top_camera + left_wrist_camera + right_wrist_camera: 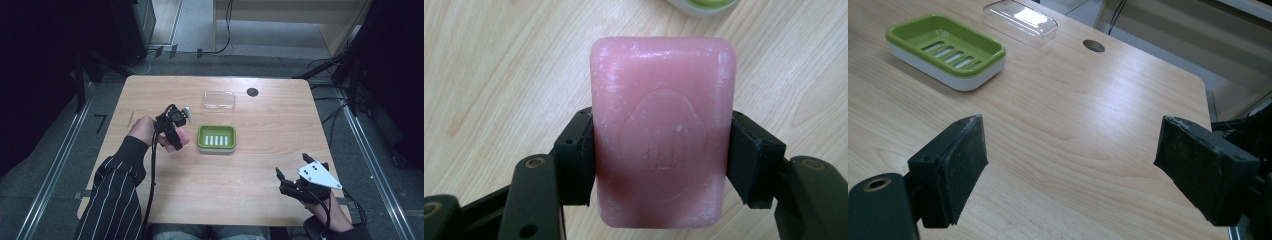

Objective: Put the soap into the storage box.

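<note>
In the high view, the left gripper (176, 142) is carrying a pink rectangular soap bar (179, 141) just left of the green slotted plastic soap dish (216, 136). The left gripper view shows its pads (580, 155) clamping the bar's long sides; lowering it level should seat it flat. In the right gripper view, the right gripper (1070, 170) is gaping wide, holding nothing.

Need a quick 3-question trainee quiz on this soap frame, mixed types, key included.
1. True or false: the left gripper is shut on the pink soap bar.
2. The green soap dish holds: A) the bar B) nothing C) the clear lid.
3. Where does the clear lid lie relative to the dish in the high view?

Key
1. True; both pads press its sides.
2. B.
3. On the table just beyond the dish. The right gripper is open, nothing between its jaws.
</note>
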Demonstrator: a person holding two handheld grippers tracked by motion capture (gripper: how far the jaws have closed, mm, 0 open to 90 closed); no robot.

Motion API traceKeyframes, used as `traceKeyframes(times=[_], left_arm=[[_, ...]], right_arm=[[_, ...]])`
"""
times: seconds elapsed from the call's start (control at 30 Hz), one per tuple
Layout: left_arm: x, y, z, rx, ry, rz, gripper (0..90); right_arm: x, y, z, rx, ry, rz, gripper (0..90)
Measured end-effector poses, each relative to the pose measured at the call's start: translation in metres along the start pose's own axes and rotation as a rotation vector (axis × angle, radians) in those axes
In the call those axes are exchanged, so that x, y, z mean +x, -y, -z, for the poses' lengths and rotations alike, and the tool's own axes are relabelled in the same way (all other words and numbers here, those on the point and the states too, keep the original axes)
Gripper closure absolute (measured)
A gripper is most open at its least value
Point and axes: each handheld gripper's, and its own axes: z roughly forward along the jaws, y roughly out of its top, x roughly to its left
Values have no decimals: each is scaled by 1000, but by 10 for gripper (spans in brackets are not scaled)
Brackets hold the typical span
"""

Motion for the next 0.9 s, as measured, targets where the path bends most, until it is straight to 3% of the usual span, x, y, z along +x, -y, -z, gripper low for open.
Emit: traceKeyframes(times=[0.9], left_arm=[[-7,-46,-3,2,-1,-125,386]], right_arm=[[-12,16,23,26,80,-41,135]])
